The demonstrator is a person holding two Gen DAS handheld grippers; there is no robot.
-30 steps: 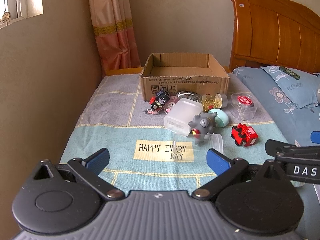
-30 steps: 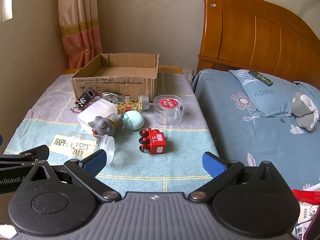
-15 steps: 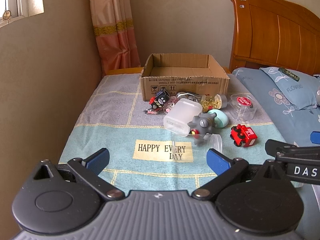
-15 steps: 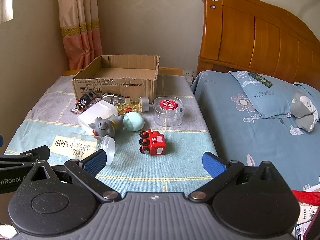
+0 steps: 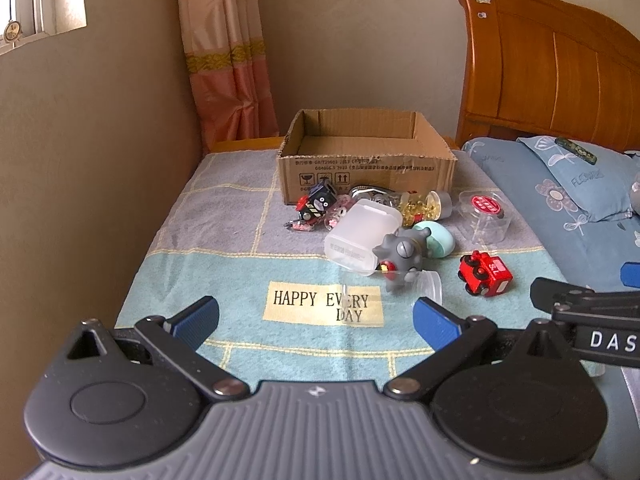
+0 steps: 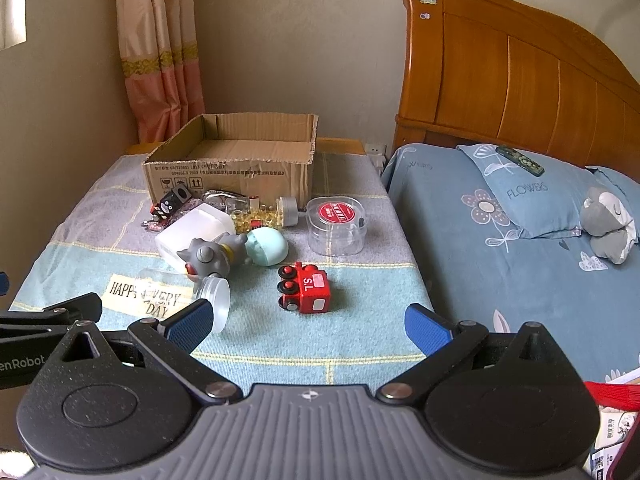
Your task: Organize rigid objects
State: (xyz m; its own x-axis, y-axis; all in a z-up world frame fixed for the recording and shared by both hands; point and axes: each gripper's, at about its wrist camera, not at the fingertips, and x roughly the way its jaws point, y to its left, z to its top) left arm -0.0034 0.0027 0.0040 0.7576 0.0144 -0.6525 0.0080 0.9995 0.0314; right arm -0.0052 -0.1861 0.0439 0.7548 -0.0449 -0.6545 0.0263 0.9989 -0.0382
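An open cardboard box stands at the far end of a cloth-covered table. In front of it lie several small items: a red toy train, a grey spiky figure, a white plastic case, a mint egg, a clear round tub with a red label, a bottle of yellow beads and a black toy. My left gripper is open and empty, short of the pile. My right gripper is open and empty, just short of the train.
A wall runs along the table's left side, with a curtain behind. A bed with a blue pillow, a remote, a grey plush and a wooden headboard lies to the right. A clear jar lies by the right gripper's left finger.
Both grippers have drifted back and up slightly, so the items look a little smaller. Nothing on the table has moved; both grippers stay open.
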